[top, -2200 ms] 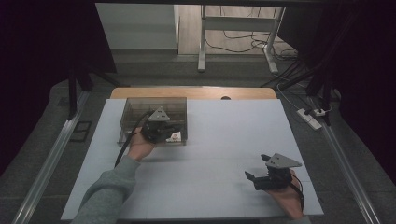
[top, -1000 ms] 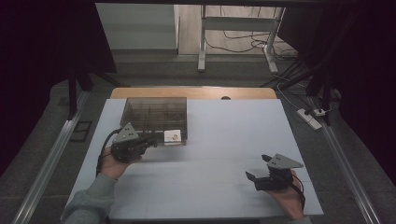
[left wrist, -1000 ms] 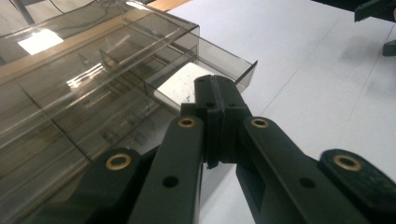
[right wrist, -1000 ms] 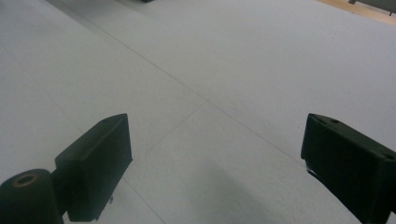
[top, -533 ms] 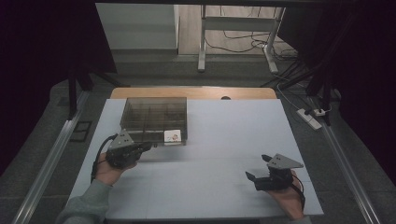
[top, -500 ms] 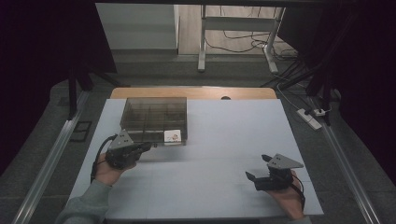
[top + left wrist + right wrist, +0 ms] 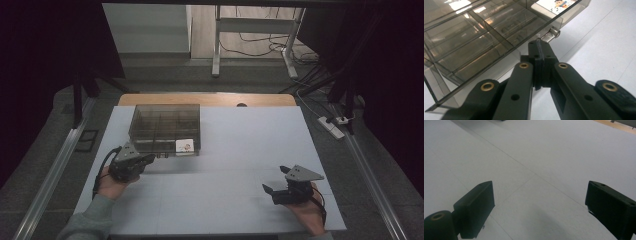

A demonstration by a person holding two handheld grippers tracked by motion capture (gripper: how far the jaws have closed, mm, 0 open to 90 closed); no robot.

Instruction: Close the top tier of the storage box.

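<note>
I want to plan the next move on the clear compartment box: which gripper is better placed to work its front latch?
Left. The left gripper, jaws shut, sits right at the box by its front latch. The right gripper, jaws open, rests far off on the bare table.

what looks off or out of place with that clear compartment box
Nothing stands out. The clear compartment box sits flat and square on the white table, undamaged, nothing spilled. A small picture card lies in its near right compartment. The shut left tool points at the latch.

One clear compartment box (image 7: 165, 125), one white card (image 7: 184, 146), two grippers, one table (image 7: 240, 200).
</note>
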